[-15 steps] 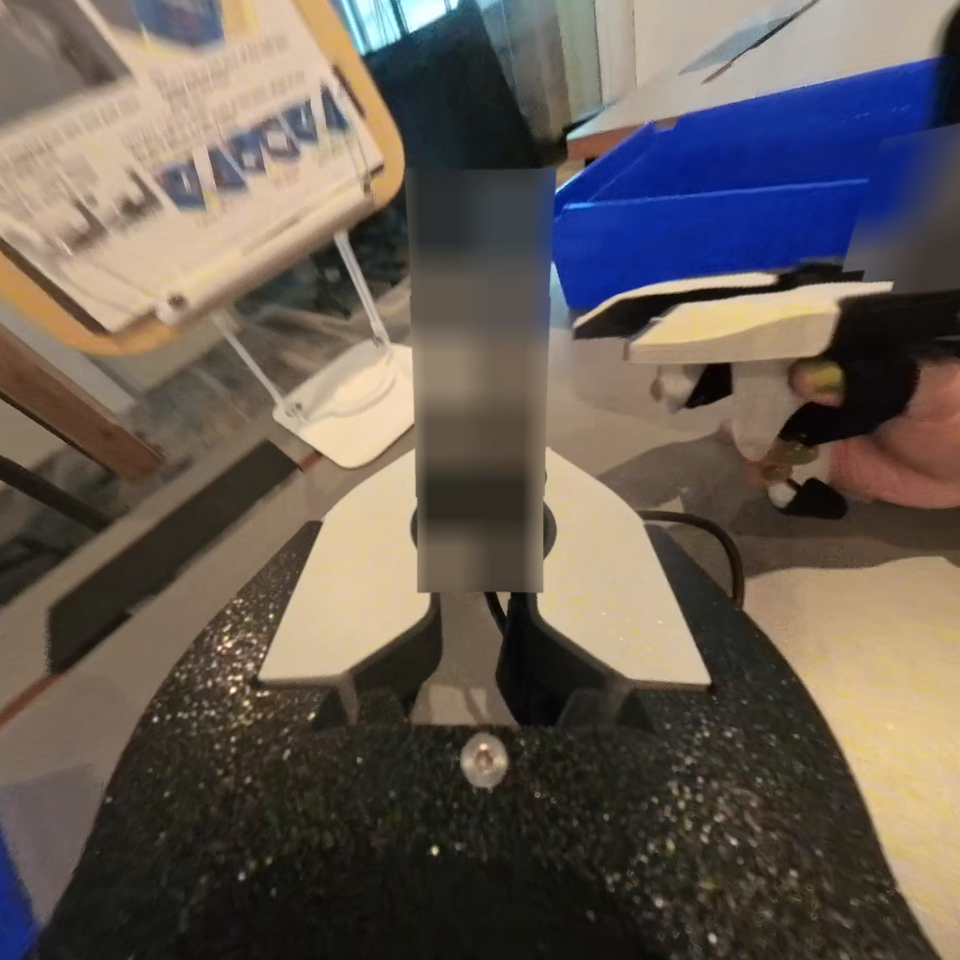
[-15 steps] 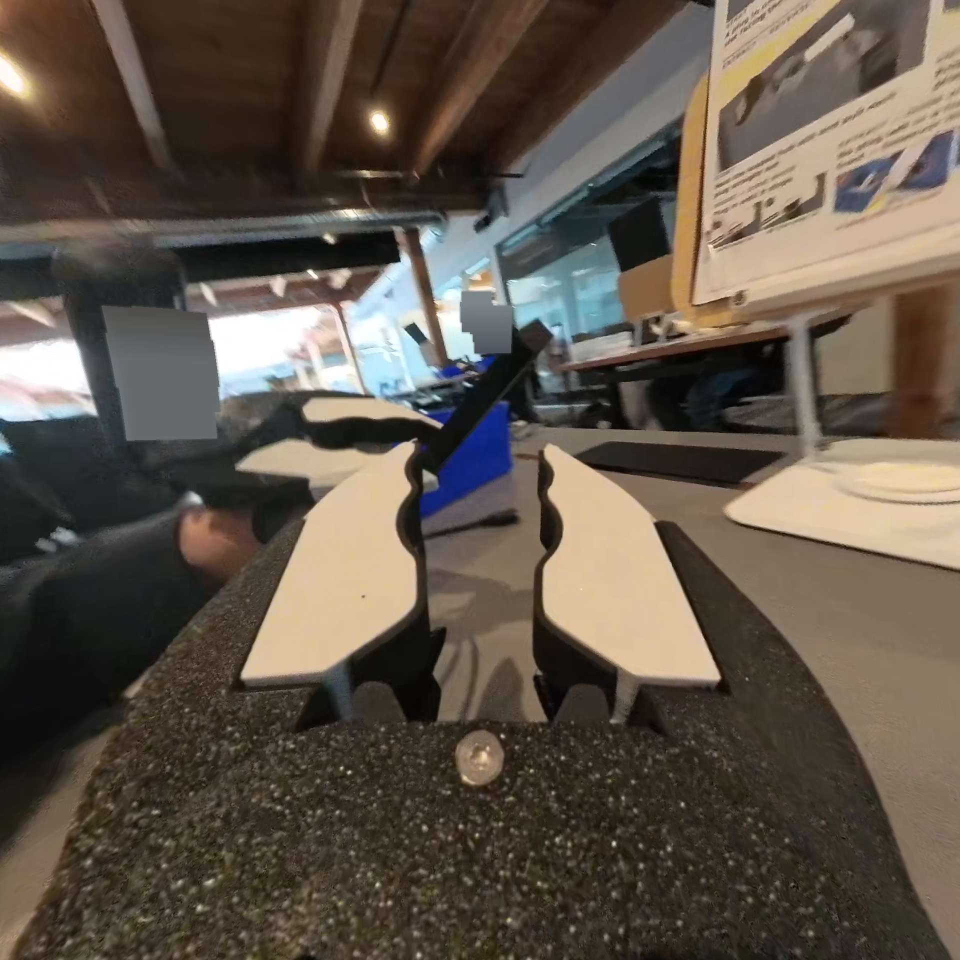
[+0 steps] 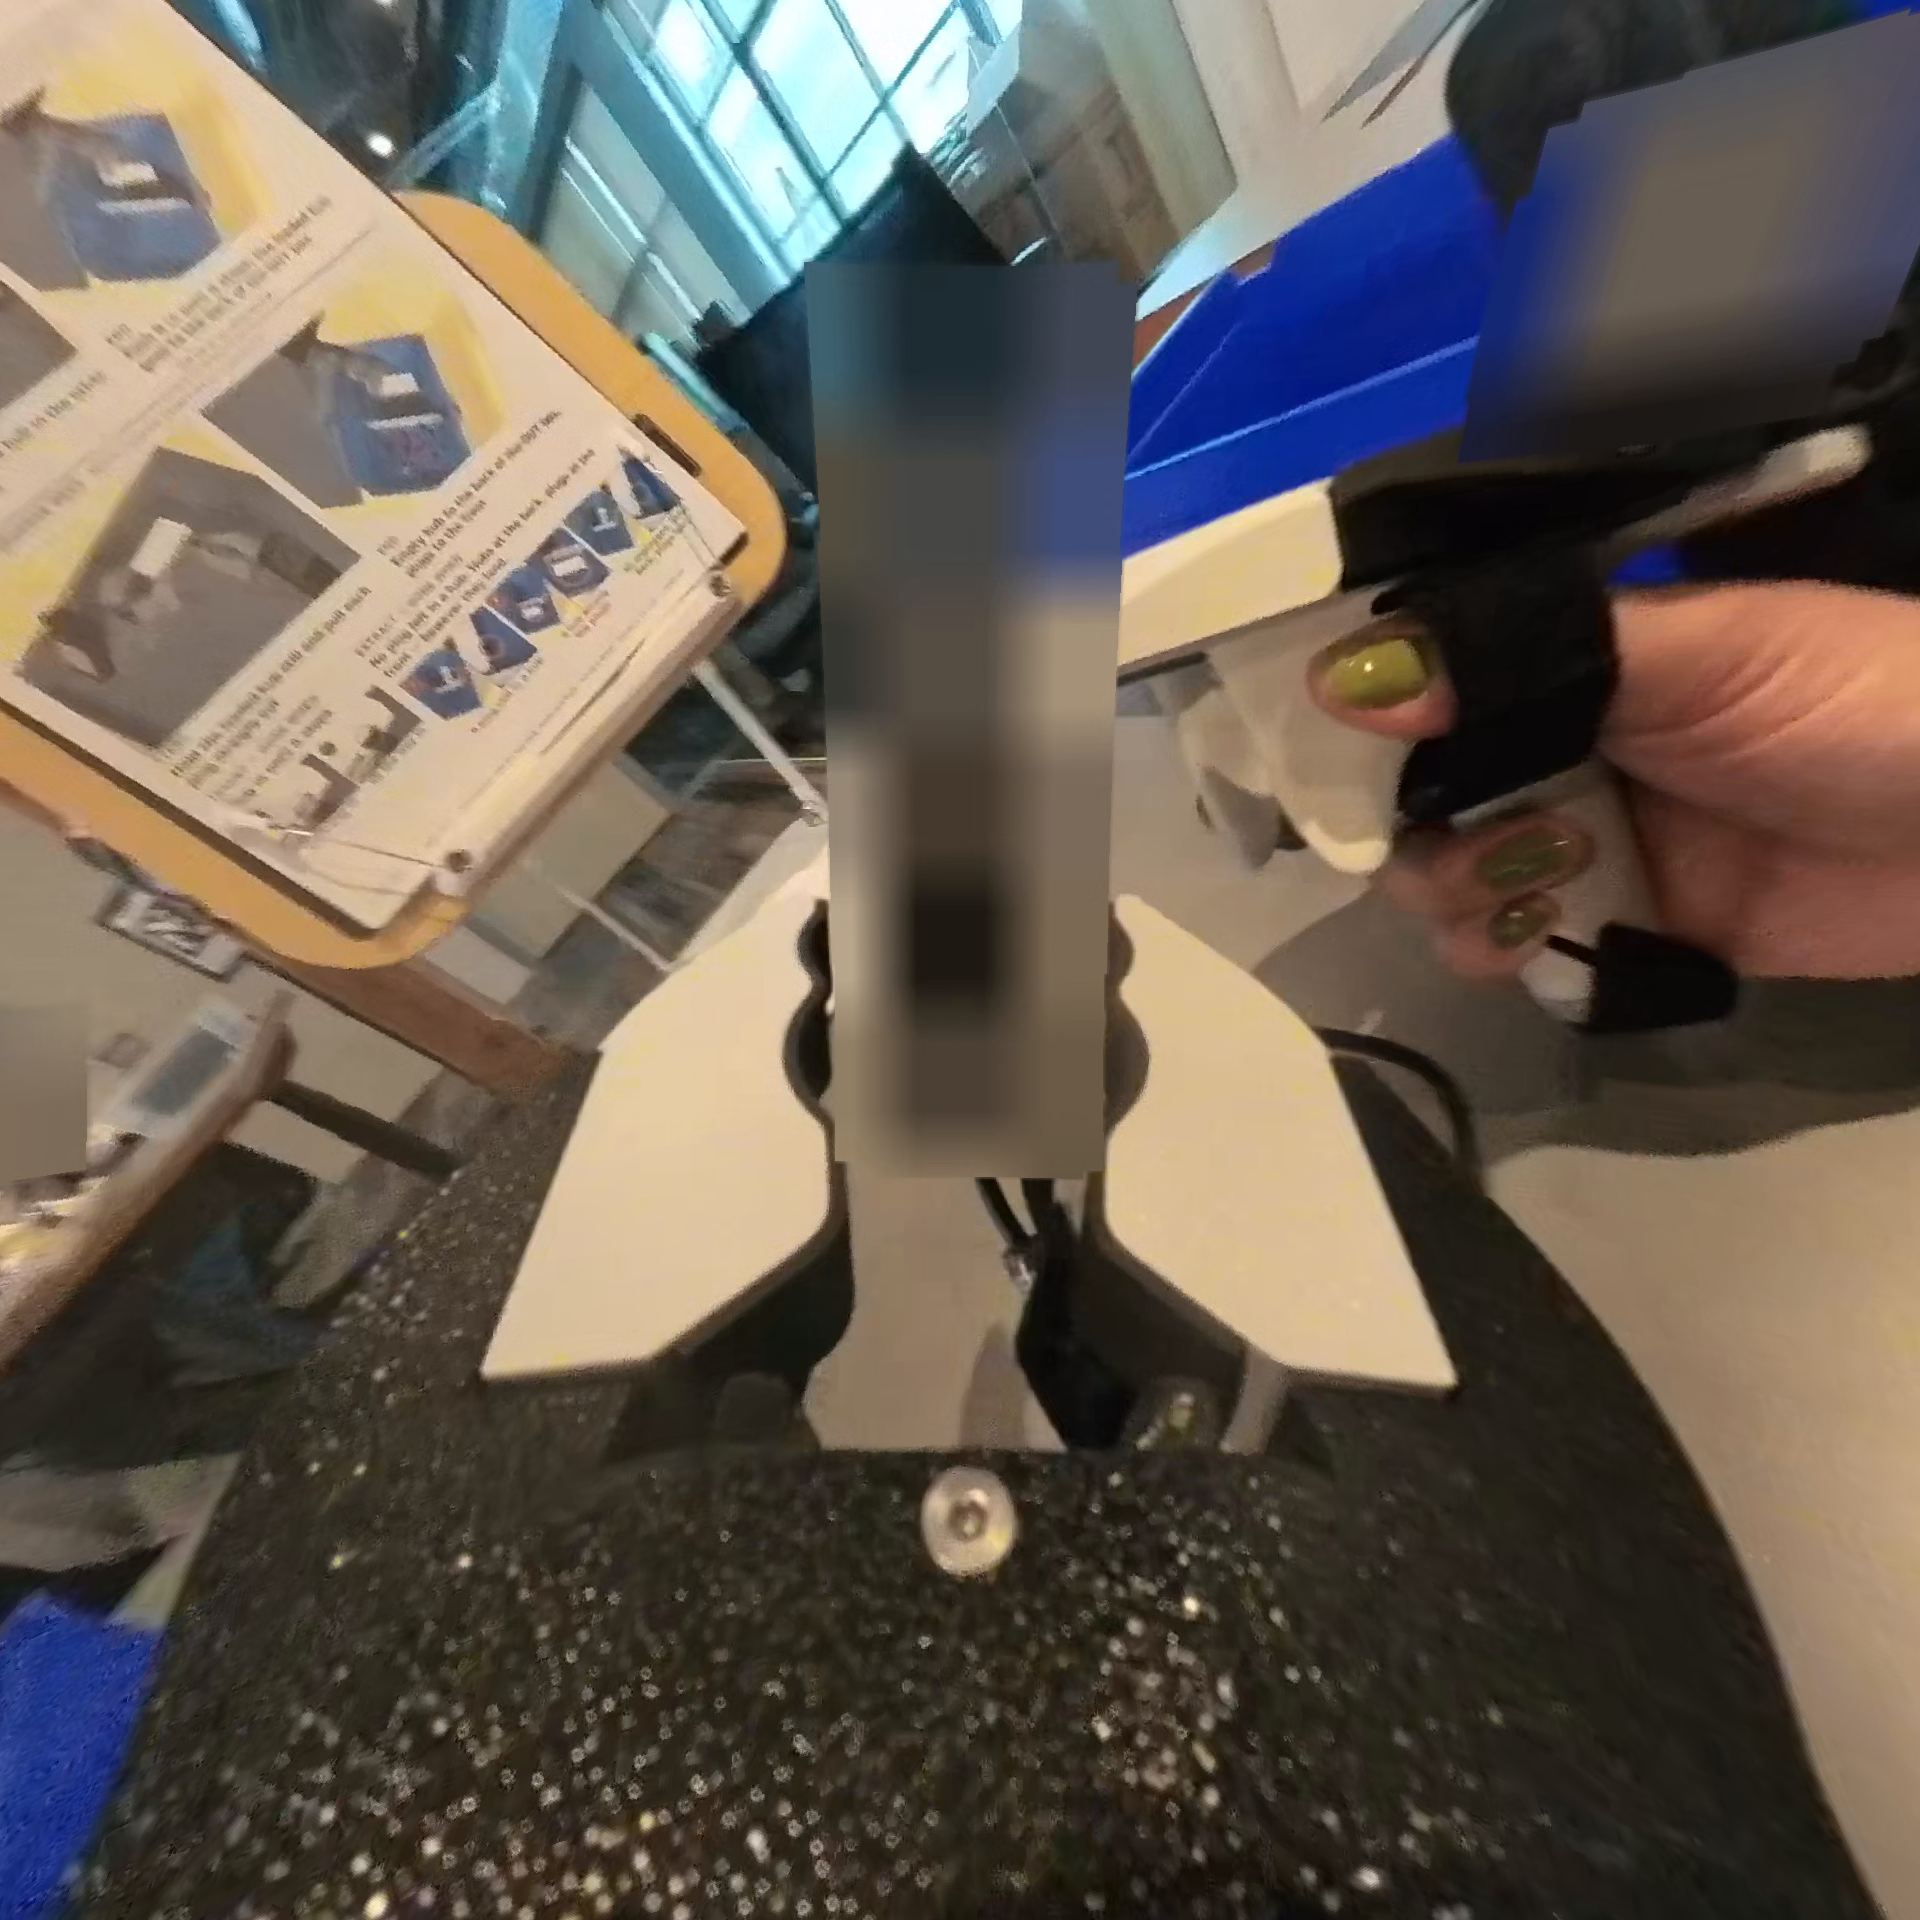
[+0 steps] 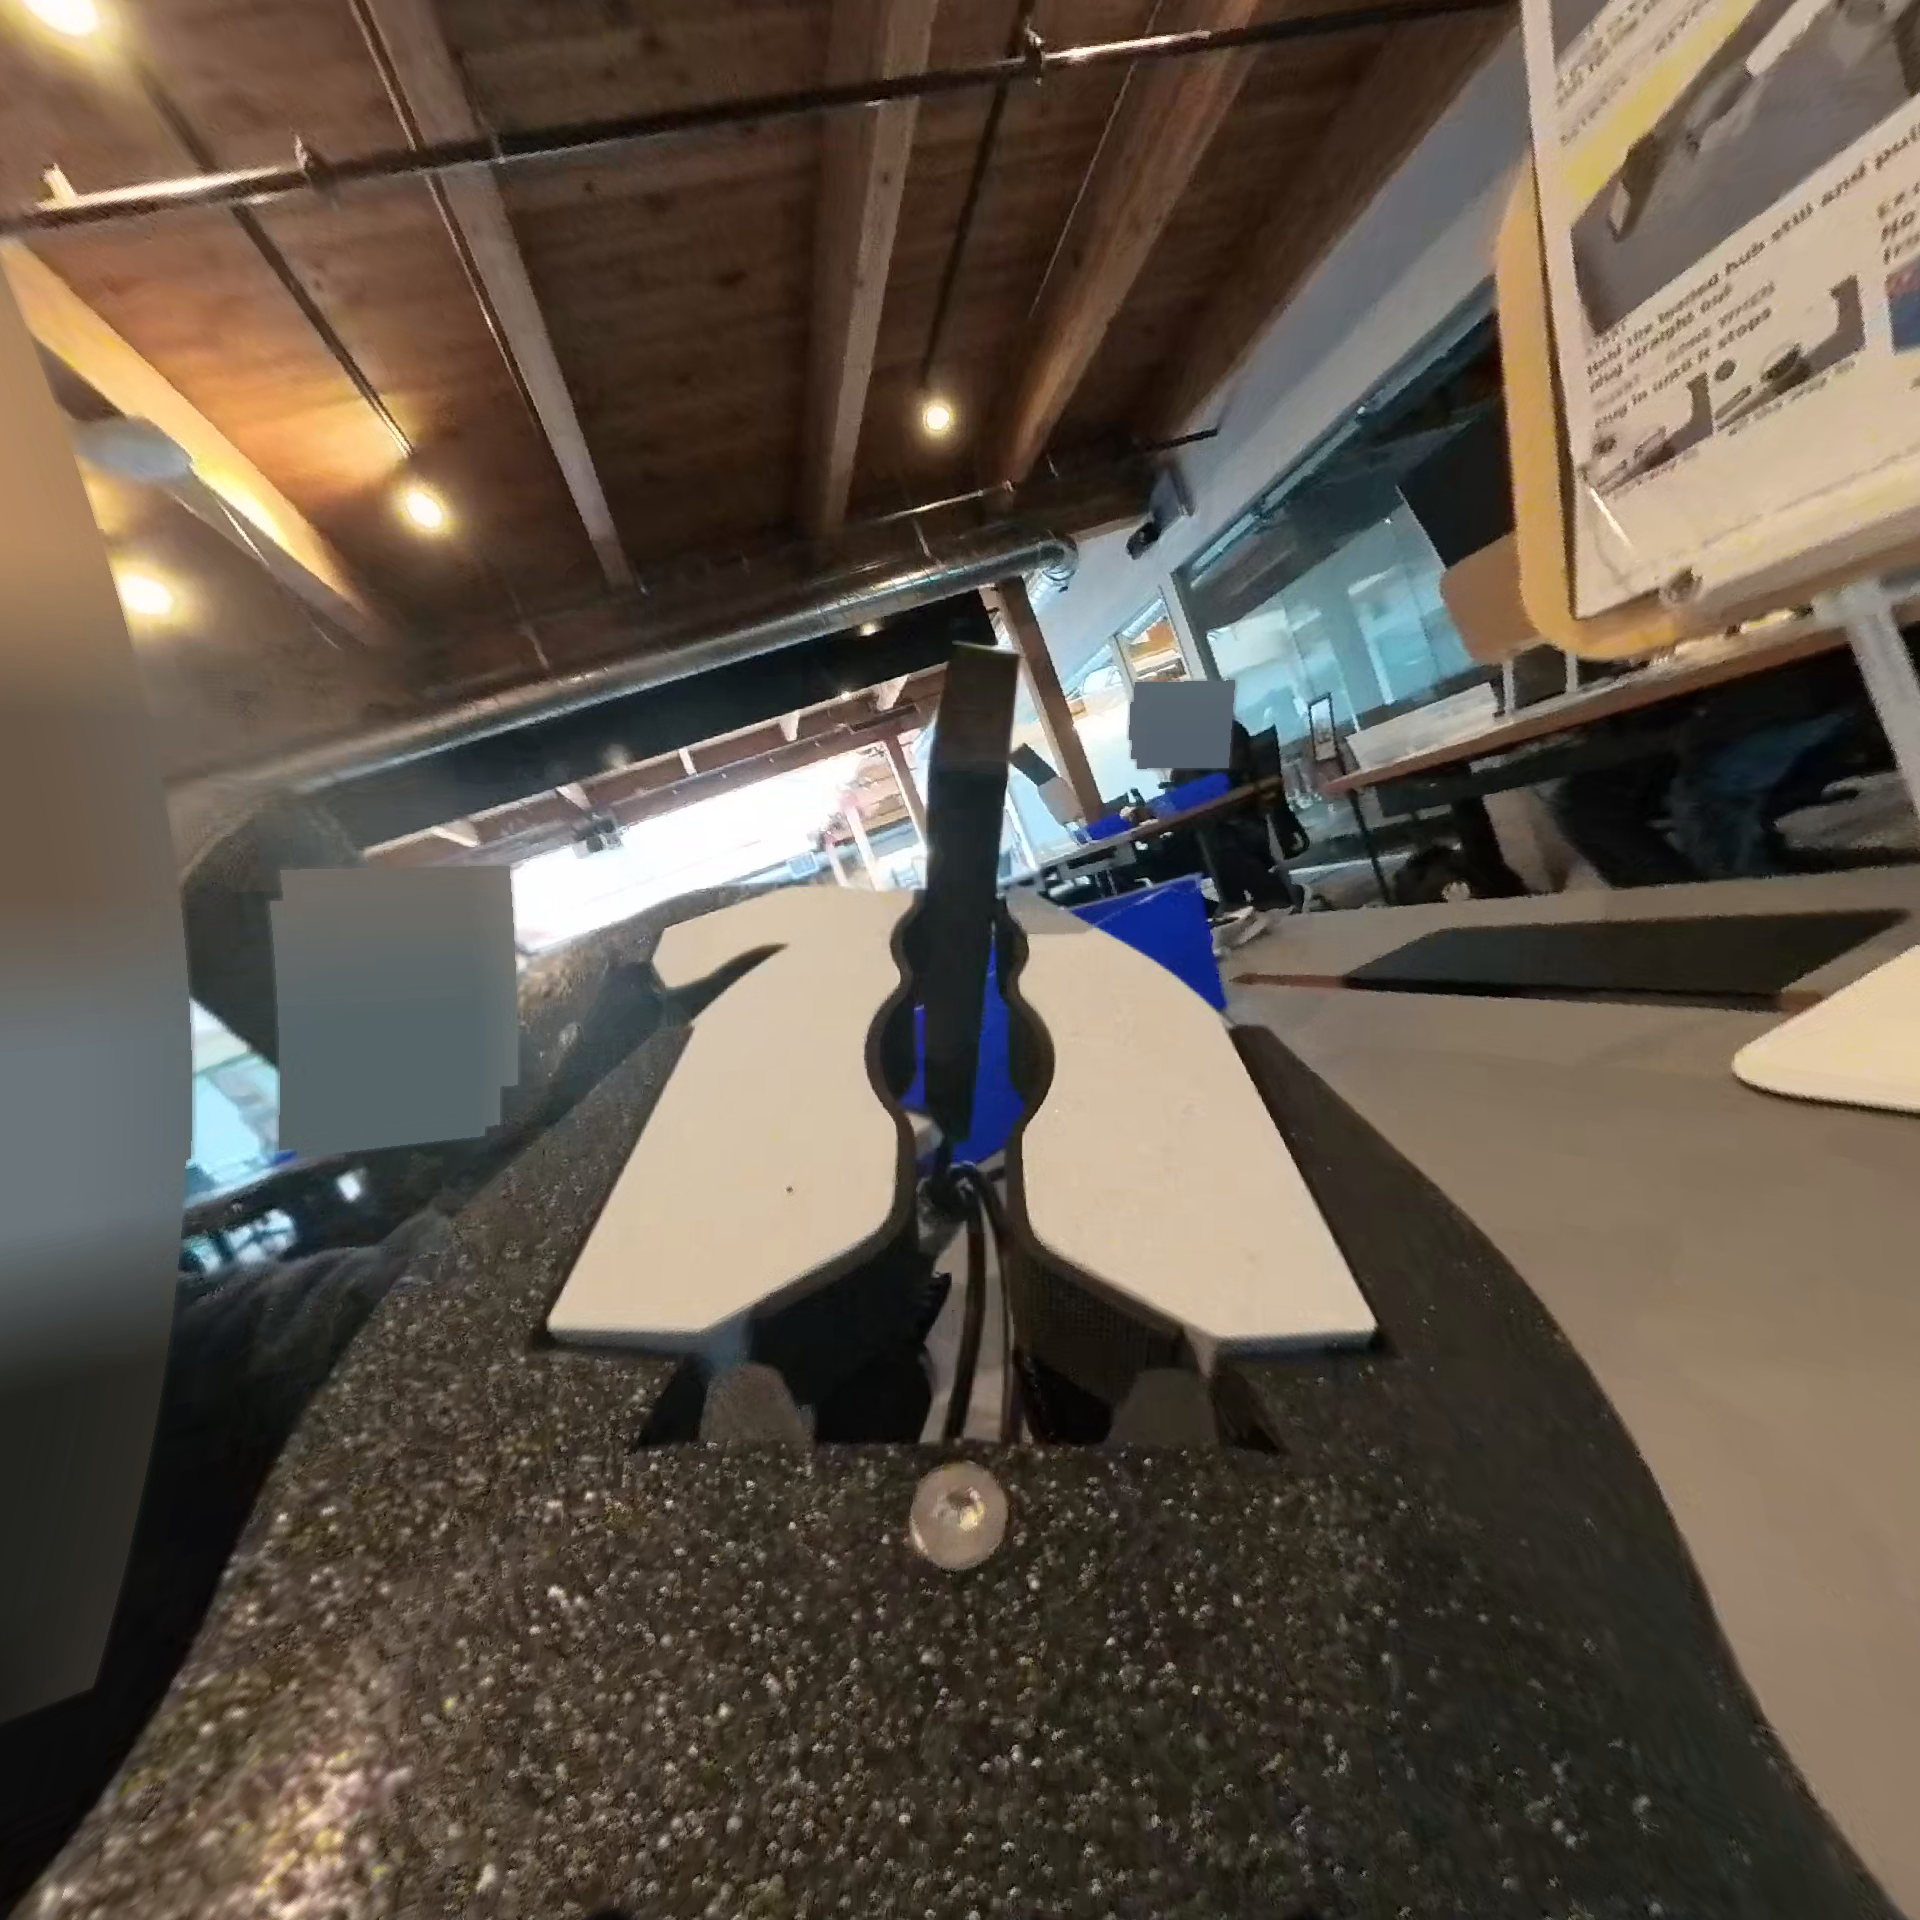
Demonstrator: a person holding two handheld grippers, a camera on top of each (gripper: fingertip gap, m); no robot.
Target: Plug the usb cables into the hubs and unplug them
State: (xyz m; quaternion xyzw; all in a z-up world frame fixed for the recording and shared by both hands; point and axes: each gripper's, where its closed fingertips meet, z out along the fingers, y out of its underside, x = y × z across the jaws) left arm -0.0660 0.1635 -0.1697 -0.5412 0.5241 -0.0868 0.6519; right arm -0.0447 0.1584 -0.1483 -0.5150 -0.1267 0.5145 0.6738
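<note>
Both flank the hub (image 4: pixel 971 790); left gripper (image 3: pixel 966 935) clamps it; right gripper (image 4: pixel 961 914) grip unclear; pull the cable (image 4: pixel 971 1247) straight.

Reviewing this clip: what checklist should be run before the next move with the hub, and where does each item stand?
1. Left gripper clamped on the hub: ok, fingers press both sides.
2. Right gripper gripping the hub: cannot tell; its fingers flank it closely.
3. Cable hanging at the hub's lower end: ok.
4. Any cable seated in a side port: cannot tell, ports hidden.
5. Hub held up off the table: ok.
</note>
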